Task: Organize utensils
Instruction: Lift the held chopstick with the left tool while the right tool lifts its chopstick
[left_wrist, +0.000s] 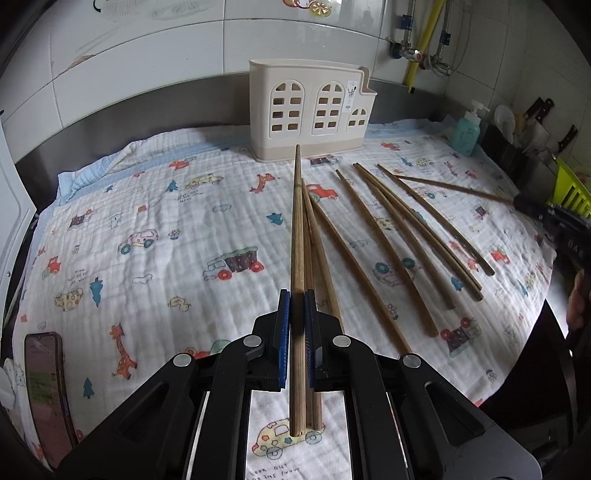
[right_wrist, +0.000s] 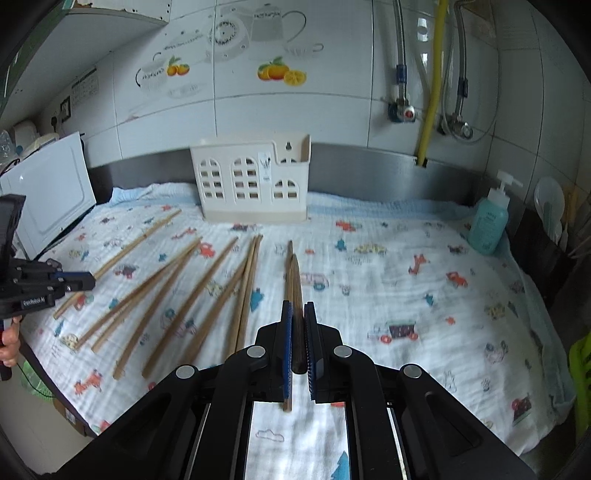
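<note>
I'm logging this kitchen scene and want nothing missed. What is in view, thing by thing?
held chopsticks: one per gripper, brown wood, left's, right's
loose chopsticks: several, brown, spread on the cloth
utensil holder: one, cream, rear of cloth by the wall
cloth: one, white with cartoon prints, covering the counter
soap bottle: one, teal, right rear
phone: one, dark, left edge
left gripper: black, blue pads, shut
right gripper: black, blue pads, shut

In the left wrist view, the left half of the cartoon-printed white cloth (left_wrist: 147, 229) lies bare up to the cream plastic window-cut utensil holder (left_wrist: 310, 110). Loose brown wooden chopsticks (left_wrist: 399, 236) crowd the right half; a dark phone (left_wrist: 44, 387) sits lower left.
</note>
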